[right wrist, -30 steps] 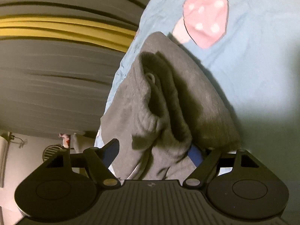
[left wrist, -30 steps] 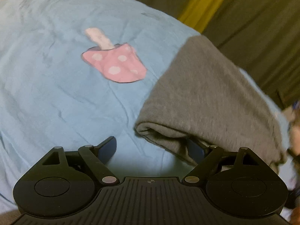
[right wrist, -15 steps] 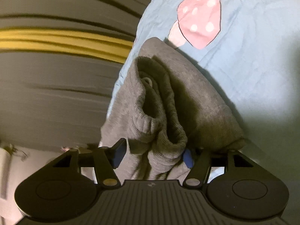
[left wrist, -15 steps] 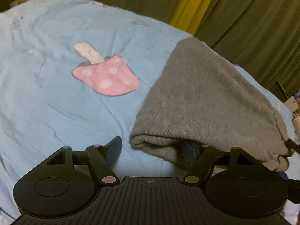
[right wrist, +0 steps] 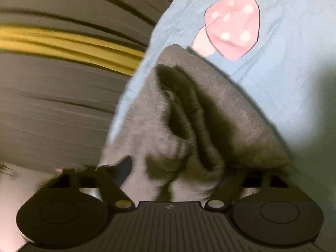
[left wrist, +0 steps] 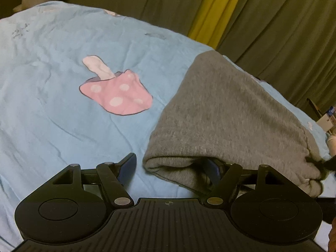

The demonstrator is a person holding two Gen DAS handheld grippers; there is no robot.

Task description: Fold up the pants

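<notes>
The grey pants (left wrist: 226,115) lie folded in a thick bundle on the blue bed sheet (left wrist: 52,105). My left gripper (left wrist: 172,166) is open at the bundle's near corner, with its right finger tucked under the fold and its left finger on bare sheet. In the right wrist view the pants (right wrist: 189,130) show their open waistband end. My right gripper (right wrist: 176,170) is open around that end, and the cloth covers its right finger.
A pink mushroom print (left wrist: 117,92) marks the sheet left of the pants; it also shows in the right wrist view (right wrist: 231,25). Olive and yellow curtains (left wrist: 220,10) hang behind the bed. Small boxes (left wrist: 327,117) sit off the bed's right edge.
The left gripper has drawn back and tilted up, so more of the bed and curtains show. The right gripper has shifted slightly along the waistband end. Both stayed open.
</notes>
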